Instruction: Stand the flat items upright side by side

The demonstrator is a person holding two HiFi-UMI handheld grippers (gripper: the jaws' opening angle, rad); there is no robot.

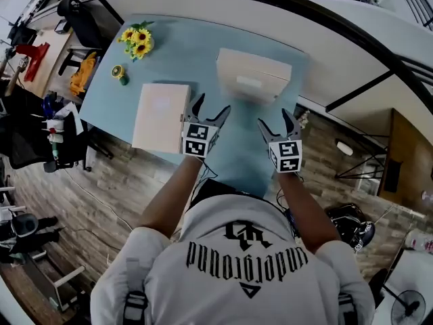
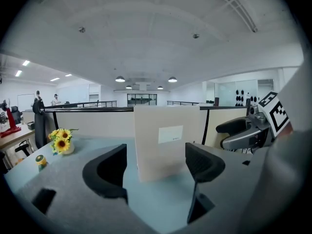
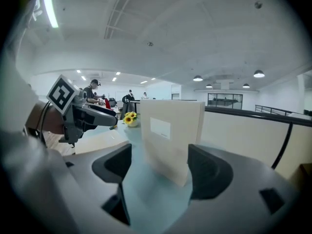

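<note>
A cream flat box with a white label stands upright on the light blue table; it shows ahead of the jaws in the left gripper view and the right gripper view. A second cream flat box lies flat near the table's front left. My left gripper is open, just right of the lying box. My right gripper is open too, in front of the standing box. Neither touches a box, and nothing is between the jaws.
A small pot of sunflowers and a little yellow-green object sit at the table's far left corner. A partition wall runs behind the table. Chairs and clutter stand on the wooden floor at left.
</note>
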